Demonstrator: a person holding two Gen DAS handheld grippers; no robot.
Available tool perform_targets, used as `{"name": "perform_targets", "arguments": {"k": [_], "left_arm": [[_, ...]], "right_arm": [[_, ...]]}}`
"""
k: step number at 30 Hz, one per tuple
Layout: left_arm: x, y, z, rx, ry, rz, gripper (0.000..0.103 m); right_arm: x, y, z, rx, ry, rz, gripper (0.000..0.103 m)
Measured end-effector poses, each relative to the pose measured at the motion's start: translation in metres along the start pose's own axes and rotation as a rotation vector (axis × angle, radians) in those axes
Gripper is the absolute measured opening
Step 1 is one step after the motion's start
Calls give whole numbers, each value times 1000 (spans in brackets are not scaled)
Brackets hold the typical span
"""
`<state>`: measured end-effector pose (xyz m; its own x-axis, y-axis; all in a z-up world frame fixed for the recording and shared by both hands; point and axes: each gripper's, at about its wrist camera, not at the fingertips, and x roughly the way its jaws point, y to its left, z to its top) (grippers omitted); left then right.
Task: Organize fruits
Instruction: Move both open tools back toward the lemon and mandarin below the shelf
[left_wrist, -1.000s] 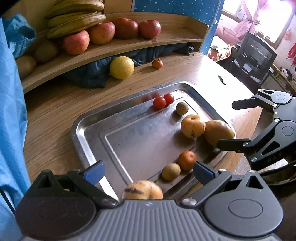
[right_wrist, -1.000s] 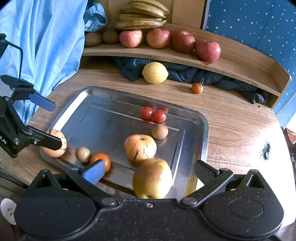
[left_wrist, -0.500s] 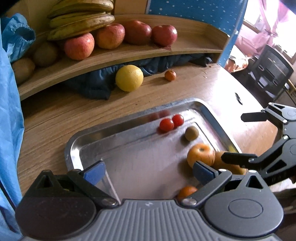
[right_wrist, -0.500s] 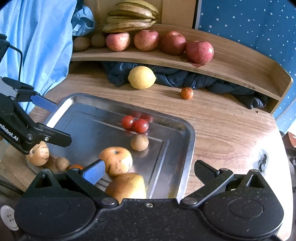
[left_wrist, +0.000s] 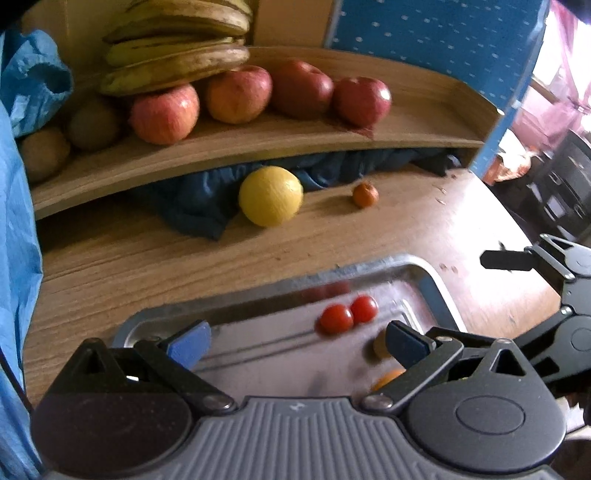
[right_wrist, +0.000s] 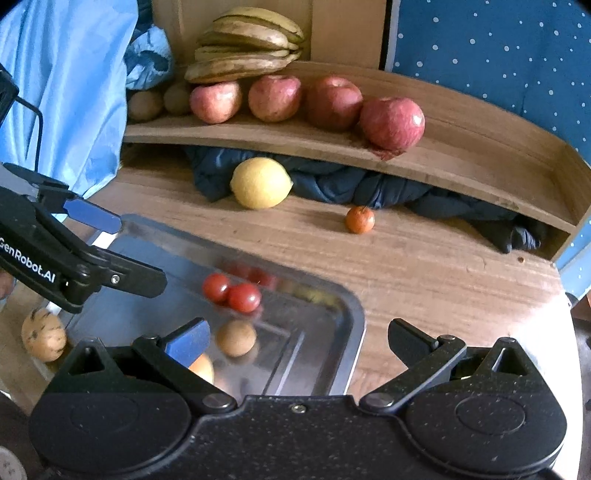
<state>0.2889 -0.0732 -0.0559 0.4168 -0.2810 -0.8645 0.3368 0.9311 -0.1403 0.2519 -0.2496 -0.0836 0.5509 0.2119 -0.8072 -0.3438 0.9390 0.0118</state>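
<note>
A: Well, the left gripper (left_wrist: 295, 341) hung over the metal tray (left_wrist: 436, 284) with its jaws spread wide and nothing between them. Two cherry tomatoes (left_wrist: 349, 314) lay just ahead of it, touching each other.

B: And the right gripper (right_wrist: 299, 338) was just as wide apart, also empty. Its camera caught what the left one missed: a pale striped fruit (right_wrist: 44, 334) off beyond its left finger, at the tray's near-left edge, below the other tool.

A: Fair. From the left camera, only slivers showed by the right fingertip: a brown round fruit (left_wrist: 378, 347) and something orange (left_wrist: 388, 378), both blurred.

B: The right view had that brown one clear, just ahead of its left pad. Further ahead on the table (right_wrist: 424, 266), both cameras found the lemon (right_wrist: 260, 182) against the dark cloth (right_wrist: 369, 188), and a small orange-red fruit (right_wrist: 360, 219) beside it, apart.

A: Up on the shelf (left_wrist: 424, 122), four apples (left_wrist: 236, 96) sat in a row, bananas (left_wrist: 177, 62) resting on the leftmost ones.
</note>
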Motion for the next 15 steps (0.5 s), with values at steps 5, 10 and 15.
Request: {"name": "perform_targets", "arguments": {"k": [5,10,15], "left_arm": [[13,-4,8,-60,2,46,103],[24,-7,14,-90,6,78,103],[32,-6,23,-118,4,105,103]], "right_arm": [[12,-11,9,-11,-8,4,102],[22,-21,17,-27,-19,12,102],[34,-32,23,-28,-22,20,102]]}}
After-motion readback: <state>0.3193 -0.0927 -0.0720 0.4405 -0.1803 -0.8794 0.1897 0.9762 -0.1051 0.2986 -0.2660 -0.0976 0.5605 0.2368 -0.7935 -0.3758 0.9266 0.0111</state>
